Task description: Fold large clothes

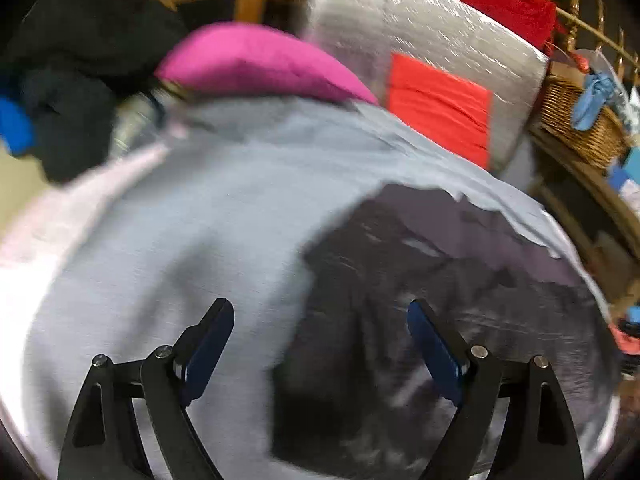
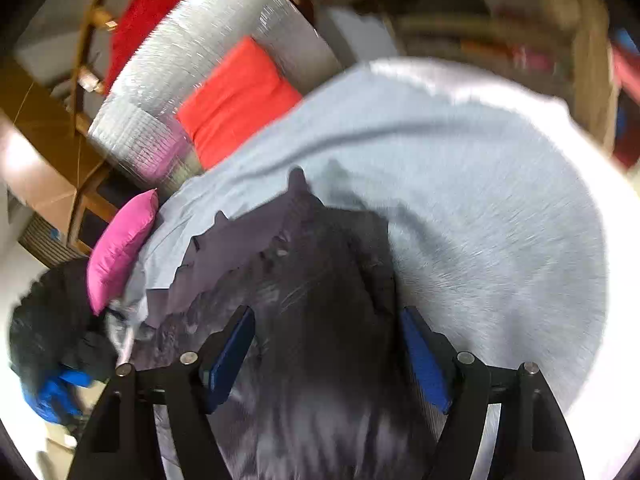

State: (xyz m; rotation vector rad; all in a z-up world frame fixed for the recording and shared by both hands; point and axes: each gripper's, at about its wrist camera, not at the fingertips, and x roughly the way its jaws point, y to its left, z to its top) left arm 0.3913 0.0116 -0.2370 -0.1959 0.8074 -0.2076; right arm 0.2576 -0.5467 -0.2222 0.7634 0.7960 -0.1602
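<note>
A dark grey garment (image 1: 440,280) lies crumpled on a pale blue-grey sheet (image 1: 200,208) that covers the work surface. In the left wrist view my left gripper (image 1: 320,306) is open above the garment's left edge, one finger over bare sheet and the other over dark cloth. The right wrist view shows the same garment (image 2: 320,264) stretching away down the middle of the sheet (image 2: 500,200). My right gripper (image 2: 326,312) hovers open over it, and its blue pads (image 2: 424,360) do not press on the cloth. Both views are blurred.
A pink pillow (image 1: 260,60) and an orange-red cushion (image 1: 440,108) rest at the sheet's far edge against a silver quilted mat (image 1: 400,20). A black clothes pile (image 1: 80,80) with something blue sits at the left. A wicker basket (image 1: 580,128) and wooden shelves stand to the right.
</note>
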